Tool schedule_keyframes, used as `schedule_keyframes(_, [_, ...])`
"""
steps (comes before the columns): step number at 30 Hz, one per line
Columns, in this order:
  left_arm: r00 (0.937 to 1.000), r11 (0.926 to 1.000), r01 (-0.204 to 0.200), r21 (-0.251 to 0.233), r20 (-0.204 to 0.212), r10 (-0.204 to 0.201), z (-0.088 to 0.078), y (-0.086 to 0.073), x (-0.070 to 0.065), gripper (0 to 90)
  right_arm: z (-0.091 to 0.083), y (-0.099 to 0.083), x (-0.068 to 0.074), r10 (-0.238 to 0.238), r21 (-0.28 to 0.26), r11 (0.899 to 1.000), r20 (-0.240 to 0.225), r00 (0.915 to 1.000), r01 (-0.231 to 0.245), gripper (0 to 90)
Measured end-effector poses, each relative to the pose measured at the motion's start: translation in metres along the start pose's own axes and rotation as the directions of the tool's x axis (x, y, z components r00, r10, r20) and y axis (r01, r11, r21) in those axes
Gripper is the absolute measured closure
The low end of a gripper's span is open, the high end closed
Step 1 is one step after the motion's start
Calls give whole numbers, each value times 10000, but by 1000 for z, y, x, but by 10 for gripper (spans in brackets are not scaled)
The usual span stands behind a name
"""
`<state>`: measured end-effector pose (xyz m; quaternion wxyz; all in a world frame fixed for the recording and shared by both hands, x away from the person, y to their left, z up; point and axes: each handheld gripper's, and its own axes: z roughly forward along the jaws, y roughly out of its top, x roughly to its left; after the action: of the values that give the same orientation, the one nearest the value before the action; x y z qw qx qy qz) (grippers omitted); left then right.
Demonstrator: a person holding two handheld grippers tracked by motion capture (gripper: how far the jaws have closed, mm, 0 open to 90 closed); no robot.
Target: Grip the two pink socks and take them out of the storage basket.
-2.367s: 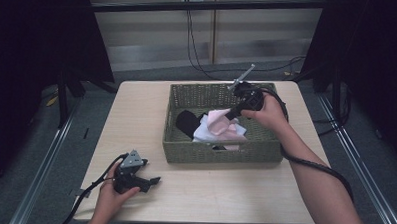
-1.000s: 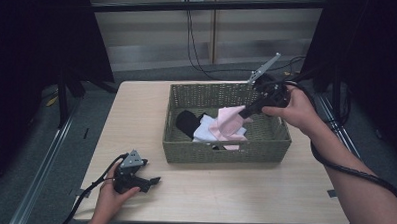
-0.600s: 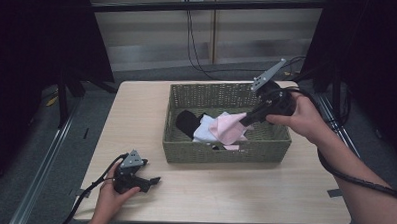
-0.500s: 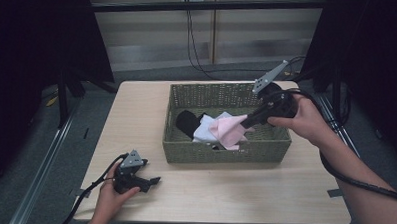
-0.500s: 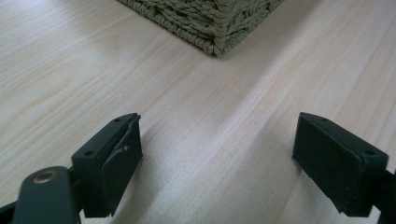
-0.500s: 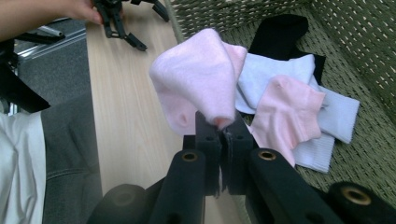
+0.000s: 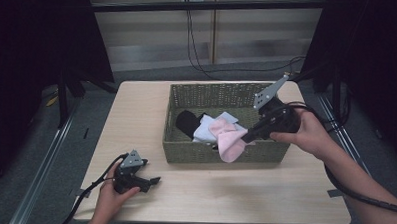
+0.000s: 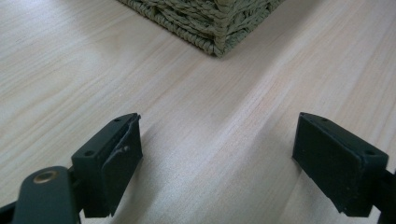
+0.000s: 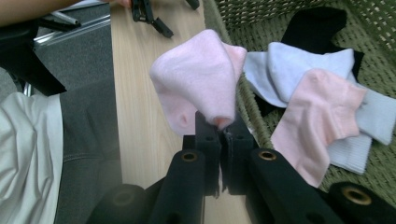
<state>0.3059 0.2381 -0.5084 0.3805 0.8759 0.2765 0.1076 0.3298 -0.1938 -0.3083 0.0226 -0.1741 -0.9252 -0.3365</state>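
Right gripper (image 7: 246,137): you have its black jaws pinched tight on the edge of a pale pink cotton sock (image 9: 196,81), which hangs over the near wall of the olive-green woven wicker basket (image 7: 187,94).
Why held so: gripping one edge lets the sock drape free of the pile, so it looks set to clear the rim and come out toward the light wooden table (image 7: 263,194).
Left gripper (image 7: 143,181): your left hand (image 7: 108,199) rests it on the table near the front left corner, well apart from the basket; its jaws stand wide with nothing between them, probably waiting to take a share of the work.
Still in the basket: a second pink sock (image 9: 322,112), pale blue-white socks (image 9: 299,63) and a black sock (image 9: 317,25), overlapping one another.
Hard to make out: how many socks lie in the heap, since they cover each other; the gripped hem is hidden between the pads.
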Motion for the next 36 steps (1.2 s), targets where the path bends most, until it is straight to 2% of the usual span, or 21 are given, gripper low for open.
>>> schedule_keyframes(3, [10000,10000,-8,5,-2,8,0,0,0,151,6,-2,2,-41,76,10000,-100,9999,42,867])
schedule_keyframes(8, [10000,10000,-8,6,1,8,0,0,0,151,27,-8,9,-123,382,9992,-368,9992,137,866])
schedule_keyframes(16, [10000,10000,-2,-1,-2,2,0,0,0,151,52,-12,13,-256,530,9982,-703,9972,294,863])
schedule_keyframes(20, [10000,10000,-12,6,-3,12,0,0,0,151,65,-11,15,-150,812,9965,-741,9971,210,763])
schedule_keyframes(23, [10000,10000,-13,8,-2,13,0,0,0,151,66,-11,16,-199,924,9954,-780,9968,271,731])
schedule_keyframes(25, [10000,10000,-10,3,-1,10,0,0,0,151,65,-10,16,-75,967,9952,-716,9974,144,706])
schedule_keyframes(29, [10000,10000,-9,5,-2,9,0,0,0,151,62,-10,14,37,861,9963,-608,9981,16,667])
schedule_keyframes(30, [10000,10000,-12,9,-1,12,0,0,0,151,59,-10,13,78,807,9967,-353,9993,-50,636])
schedule_keyframes(31, [10000,10000,-1,-3,-2,1,0,0,0,151,59,-10,13,78,807,9967,-353,9993,-50,636])
schedule_keyframes(32, [10000,10000,1,-4,1,-1,0,0,0,151,56,-9,11,270,701,9972,-325,9991,-247,605])
schedule_keyframes(36, [10000,10000,-9,9,-1,9,0,0,0,151,52,-7,8,272,639,9976,-189,9995,-260,567])
